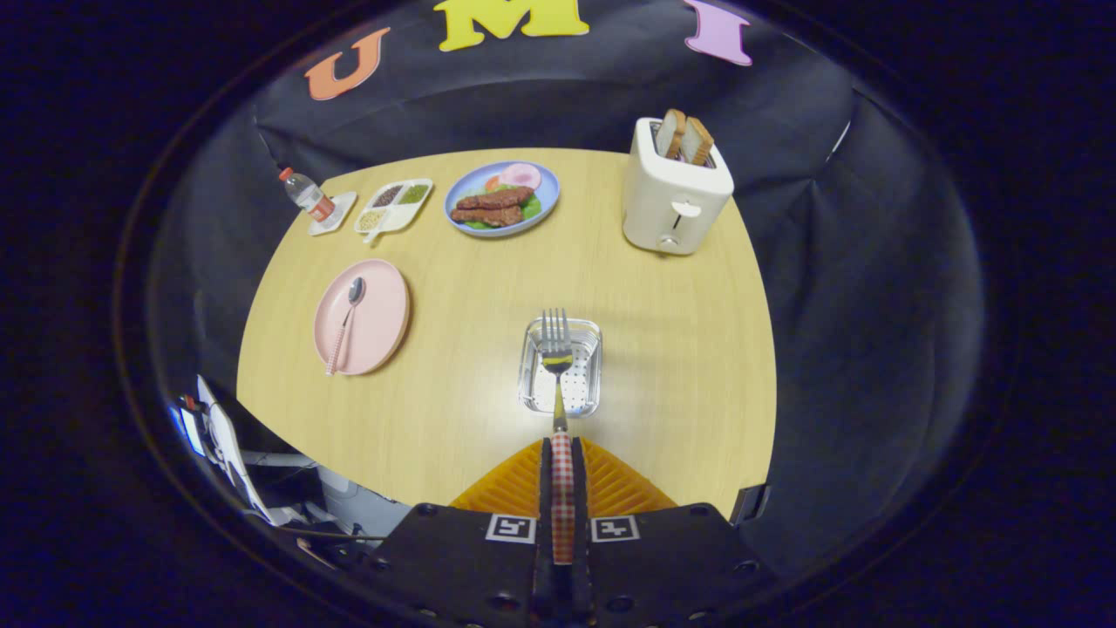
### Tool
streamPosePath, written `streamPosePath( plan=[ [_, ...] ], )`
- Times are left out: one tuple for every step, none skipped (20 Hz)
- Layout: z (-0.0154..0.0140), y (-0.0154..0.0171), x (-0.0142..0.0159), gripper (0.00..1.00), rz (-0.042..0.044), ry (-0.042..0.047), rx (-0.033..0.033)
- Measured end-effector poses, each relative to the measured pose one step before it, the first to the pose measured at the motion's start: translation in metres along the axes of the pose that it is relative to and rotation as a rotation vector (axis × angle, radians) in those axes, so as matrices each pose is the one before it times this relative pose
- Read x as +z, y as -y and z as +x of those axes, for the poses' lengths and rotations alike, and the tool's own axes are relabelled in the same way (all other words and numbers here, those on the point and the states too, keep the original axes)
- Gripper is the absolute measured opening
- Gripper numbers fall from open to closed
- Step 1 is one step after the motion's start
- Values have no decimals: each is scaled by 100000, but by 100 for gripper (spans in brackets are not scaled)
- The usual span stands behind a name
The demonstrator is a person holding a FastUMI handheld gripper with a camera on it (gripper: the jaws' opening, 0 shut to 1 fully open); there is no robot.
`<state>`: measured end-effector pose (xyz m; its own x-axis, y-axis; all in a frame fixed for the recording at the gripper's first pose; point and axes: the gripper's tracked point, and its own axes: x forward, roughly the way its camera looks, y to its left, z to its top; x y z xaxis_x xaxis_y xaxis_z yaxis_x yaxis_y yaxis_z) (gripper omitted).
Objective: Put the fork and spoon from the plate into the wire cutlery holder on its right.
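My gripper (562, 449) is shut on the checked handle of the fork (556, 353), both fingers pressed against it. The fork points straight ahead, its tines up over the far rim of the wire cutlery holder (532, 384), a small metal basket with a perforated bottom just ahead of the fingers. Whether the fork touches the holder I cannot tell. The spoon (346, 321), with a pink handle, lies along the pink plate (384, 314) to the holder's left.
Further back on the round wooden table (680, 366) stand a white toaster (671, 187) with two bread slices, a blue plate of food (501, 199), a small divided tray (394, 206) and a bottle (307, 195) on a coaster. Equipment lies below the table's left edge.
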<state>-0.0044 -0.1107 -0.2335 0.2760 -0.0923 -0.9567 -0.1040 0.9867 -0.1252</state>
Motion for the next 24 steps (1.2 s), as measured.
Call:
streamPosePath(
  plan=[
    [204, -38, -236, 8, 1152, -3808, 1238],
    [368, -117, -280, 8, 1035, -4049, 1369],
    [315, 16, -170, 8, 1220, -4089, 1332],
    [262, 59, -106, 8, 1296, -3762, 1061],
    [275, 189, 9, 8, 1309, -3704, 419],
    [354, 82, 67, 8, 1542, -3179, 310],
    [218, -8, 205, 8, 872, -2811, 301],
    [336, 5, 200, 8, 215, -2464, -17],
    [288, -23, 245, 8, -330, -2355, -229],
    [288, 82, 295, 8, 560, -2471, -344],
    [384, -163, 417, 8, 1258, -2126, -42],
    [186, -225, 192, 8, 118, -2042, 225],
    [221, -77, 286, 8, -29, -2416, -414],
    [384, -69, 429, 8, 321, -2064, -506],
    [179, -80, 326, 8, 533, -1682, -742],
    [251, -174, 357, 8, 545, -1434, -21],
    [220, -188, 290, 8, 592, -1582, -17],
    [319, -375, 323, 8, 457, -1267, 400],
    [183, -326, 324, 8, 375, -977, 112],
    [252, -370, 264, 8, 98, -469, 422],
    [130, -252, 311, 8, -213, -599, 15],
    [192, -209, 323, 9, 359, -172, -227],
    [129, -384, 292, 11, 935, 65, 487],
    [370, -191, 15, 11, 689, -480, 34]
  ],
)
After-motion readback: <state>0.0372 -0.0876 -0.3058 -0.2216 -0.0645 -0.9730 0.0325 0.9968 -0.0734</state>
